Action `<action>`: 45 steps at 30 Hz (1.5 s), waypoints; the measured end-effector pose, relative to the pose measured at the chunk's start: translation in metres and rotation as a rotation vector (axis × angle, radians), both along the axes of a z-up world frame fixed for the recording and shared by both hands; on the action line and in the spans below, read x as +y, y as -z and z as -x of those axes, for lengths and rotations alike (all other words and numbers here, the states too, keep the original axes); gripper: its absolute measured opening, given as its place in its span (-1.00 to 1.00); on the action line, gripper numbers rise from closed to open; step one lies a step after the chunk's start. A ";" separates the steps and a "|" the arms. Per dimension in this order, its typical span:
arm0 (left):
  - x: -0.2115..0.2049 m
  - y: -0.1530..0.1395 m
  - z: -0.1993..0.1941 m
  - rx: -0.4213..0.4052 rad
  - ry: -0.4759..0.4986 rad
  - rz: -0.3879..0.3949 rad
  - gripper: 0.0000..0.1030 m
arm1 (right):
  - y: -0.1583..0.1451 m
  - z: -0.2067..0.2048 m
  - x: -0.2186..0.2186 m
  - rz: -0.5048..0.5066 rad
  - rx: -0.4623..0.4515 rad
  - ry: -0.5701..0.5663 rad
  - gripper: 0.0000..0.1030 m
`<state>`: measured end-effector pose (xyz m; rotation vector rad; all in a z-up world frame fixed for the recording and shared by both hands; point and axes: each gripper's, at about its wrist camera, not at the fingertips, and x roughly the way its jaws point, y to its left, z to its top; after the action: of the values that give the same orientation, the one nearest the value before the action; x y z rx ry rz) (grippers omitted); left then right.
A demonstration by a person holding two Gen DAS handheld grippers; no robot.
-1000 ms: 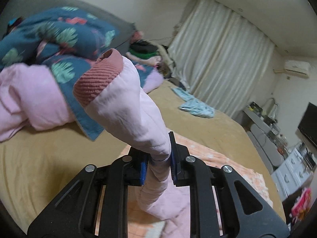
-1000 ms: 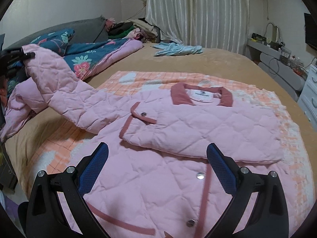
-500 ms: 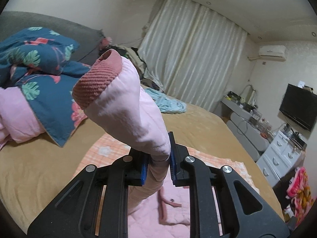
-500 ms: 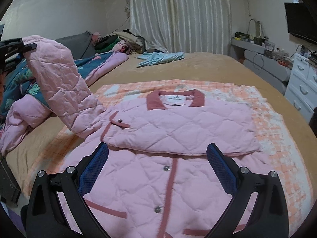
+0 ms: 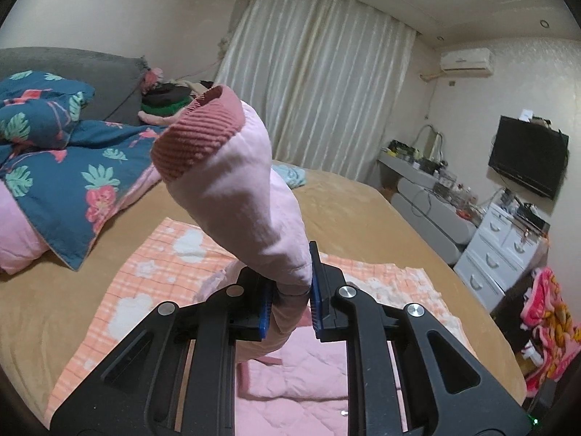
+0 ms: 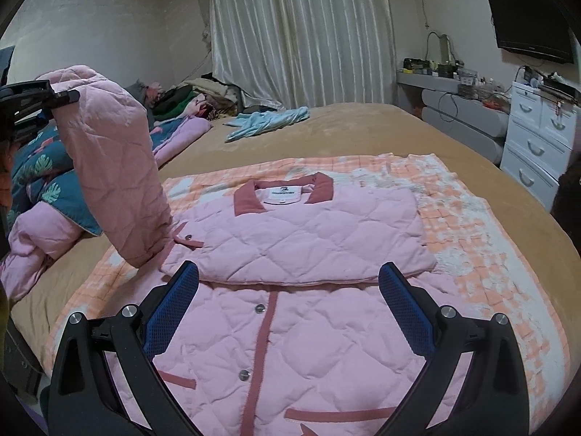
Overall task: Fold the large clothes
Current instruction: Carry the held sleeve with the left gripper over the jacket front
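Left wrist: left gripper (image 5: pixel 288 307) is pinching the pink sleeve (image 5: pixel 247 196) just below its ribbed cuff (image 5: pixel 198 143), holding it up over the bed (image 5: pixel 363 218); curtains (image 5: pixel 319 83) behind.

Right wrist: right gripper (image 6: pixel 288 312), jaws spread and empty, is hovering over the quilted jacket (image 6: pixel 308 290) lying on the checked blanket (image 6: pixel 472 236). Sleeve-fold step, I'd say; next, laying the sleeve across the chest.

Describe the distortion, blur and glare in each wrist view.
Left wrist: fisheye bends the curtain, dark vignette corners, the sleeve cuff looms large but sharp. Right wrist: the bed edge curves, the quilted jacket is sharp, no glare.
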<state>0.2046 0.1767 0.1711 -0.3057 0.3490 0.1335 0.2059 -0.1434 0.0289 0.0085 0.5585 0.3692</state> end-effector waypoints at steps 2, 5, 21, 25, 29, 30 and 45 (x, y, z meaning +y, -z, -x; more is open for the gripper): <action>-0.009 0.004 -0.004 0.008 0.015 -0.009 -0.82 | 0.001 -0.001 -0.005 -0.006 0.005 0.008 0.92; -0.021 0.012 -0.009 0.021 0.038 -0.017 -0.82 | 0.003 -0.004 -0.012 -0.016 0.014 0.022 0.92; -0.089 0.050 -0.039 0.112 0.174 -0.096 -0.82 | 0.008 -0.010 -0.059 -0.044 0.046 0.127 0.92; -0.105 0.064 -0.044 0.135 0.212 -0.120 -0.82 | 0.009 -0.012 -0.076 -0.066 0.046 0.165 0.92; -0.125 0.083 -0.051 0.171 0.256 -0.157 -0.82 | 0.014 -0.015 -0.088 -0.079 0.060 0.192 0.92; -0.129 0.087 -0.052 0.181 0.264 -0.164 -0.82 | 0.016 -0.016 -0.091 -0.085 0.065 0.198 0.92; -0.187 0.157 -0.082 0.323 0.358 -0.262 -0.75 | 0.035 -0.027 -0.122 -0.105 0.101 0.265 0.92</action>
<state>0.2865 -0.0103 0.0144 0.0429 0.6928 -0.1261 0.2330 -0.2651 -0.0065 0.2015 0.6290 0.1401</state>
